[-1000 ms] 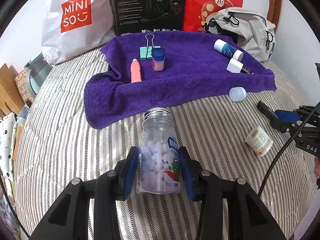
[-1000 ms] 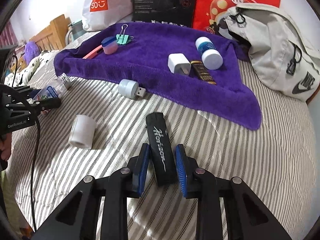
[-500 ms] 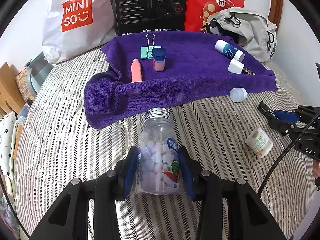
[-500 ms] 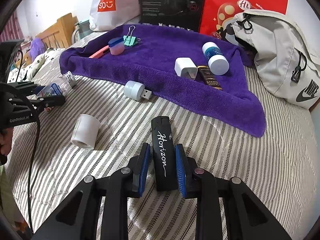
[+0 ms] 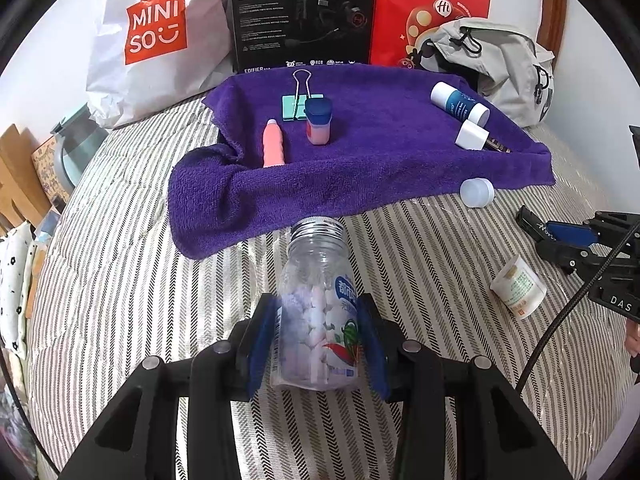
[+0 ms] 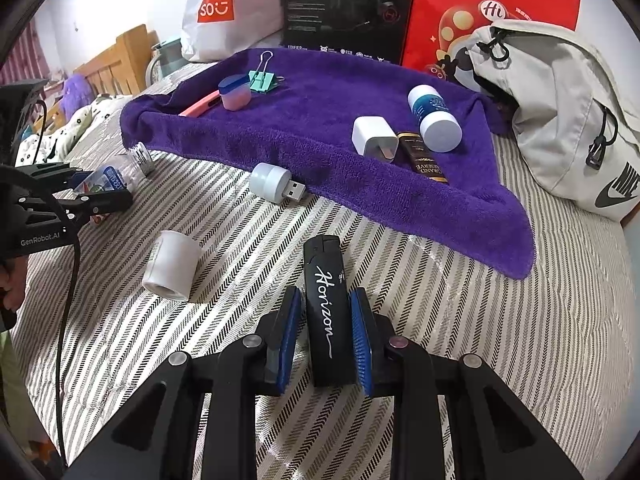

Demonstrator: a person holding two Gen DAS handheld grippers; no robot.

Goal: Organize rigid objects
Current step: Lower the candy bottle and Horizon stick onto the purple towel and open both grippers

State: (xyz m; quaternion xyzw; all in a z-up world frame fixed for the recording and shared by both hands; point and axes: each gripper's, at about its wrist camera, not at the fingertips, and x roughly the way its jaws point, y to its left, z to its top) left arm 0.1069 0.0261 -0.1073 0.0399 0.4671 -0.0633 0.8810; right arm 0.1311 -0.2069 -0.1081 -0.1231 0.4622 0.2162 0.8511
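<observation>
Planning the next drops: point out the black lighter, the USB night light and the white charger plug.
black lighter [image 6: 326, 312]: right wrist view, on its lettered body.
USB night light [image 6: 270, 176]: right wrist view, white dome.
white charger plug [image 6: 372, 135]: right wrist view, top face.

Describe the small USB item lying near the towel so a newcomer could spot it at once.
Find the purple towel spread on the striped bed. Just off its near edge lies a short, pale cylindrical USB plug-in light. Unlike the plain white roll nearby, a metal USB connector sticks out of one end.

Both grippers: black angular frames, blue ribbed pads lining the jaws, round silver screws at the linkages. Left gripper [image 5: 318, 332] side reads "GenRobot.AI", black cable trailing. Right gripper [image 6: 326, 332] shows "DAS" lettering, black cable.
</observation>
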